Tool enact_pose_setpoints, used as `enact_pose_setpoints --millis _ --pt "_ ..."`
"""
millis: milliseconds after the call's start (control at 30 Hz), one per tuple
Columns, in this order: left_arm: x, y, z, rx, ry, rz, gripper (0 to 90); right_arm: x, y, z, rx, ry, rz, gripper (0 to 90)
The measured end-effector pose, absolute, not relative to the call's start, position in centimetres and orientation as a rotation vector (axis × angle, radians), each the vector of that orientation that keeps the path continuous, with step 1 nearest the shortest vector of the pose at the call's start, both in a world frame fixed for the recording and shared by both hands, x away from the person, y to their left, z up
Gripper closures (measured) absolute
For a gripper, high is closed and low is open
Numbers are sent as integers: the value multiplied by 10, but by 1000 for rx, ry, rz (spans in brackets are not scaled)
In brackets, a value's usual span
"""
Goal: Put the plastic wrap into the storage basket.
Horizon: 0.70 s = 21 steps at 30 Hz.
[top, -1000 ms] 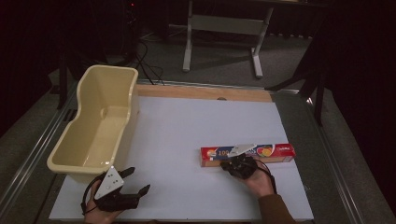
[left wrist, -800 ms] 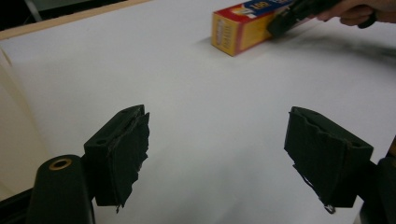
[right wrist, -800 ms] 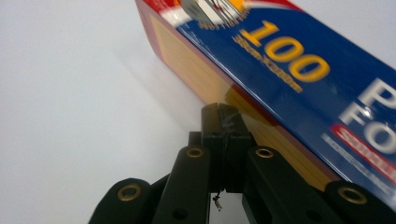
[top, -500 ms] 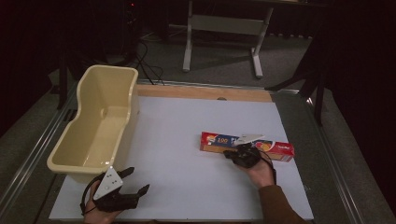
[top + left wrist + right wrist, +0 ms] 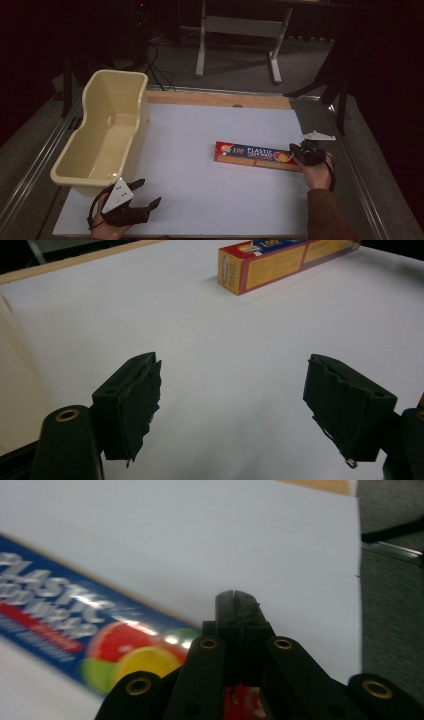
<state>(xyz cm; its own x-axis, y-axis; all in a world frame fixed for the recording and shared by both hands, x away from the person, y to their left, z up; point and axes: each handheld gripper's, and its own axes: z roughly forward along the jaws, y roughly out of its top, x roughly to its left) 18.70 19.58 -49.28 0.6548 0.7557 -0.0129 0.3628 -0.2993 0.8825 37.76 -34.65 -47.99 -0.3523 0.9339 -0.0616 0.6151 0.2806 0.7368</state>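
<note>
While the long red-and-blue cardboard plastic-wrap box point(image 5: 257, 156) lies flat on the white table point(image 5: 200, 150), right of centre, its long axis runs left to right (slightly slanted). Jaws pressed together, the right gripper point(image 5: 306, 152) sits at its right end. Near the cream plastic tub point(image 5: 102, 135), the left gripper point(image 5: 142, 192) gapes, empty.
</note>
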Motion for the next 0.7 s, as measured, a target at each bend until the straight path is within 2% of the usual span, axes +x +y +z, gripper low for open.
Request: enact_pose_setpoints --millis 167,333,700 --pt "186 197 -492 1902 881 513 223 393 -354 -486 1458 2063 773 900" --pt "186 197 -492 1904 881 512 223 393 -358 -487 1486 2078 725 900" --pt "186 196 -493 1906 883 510 222 356 -360 -479 1484 2113 752 900"
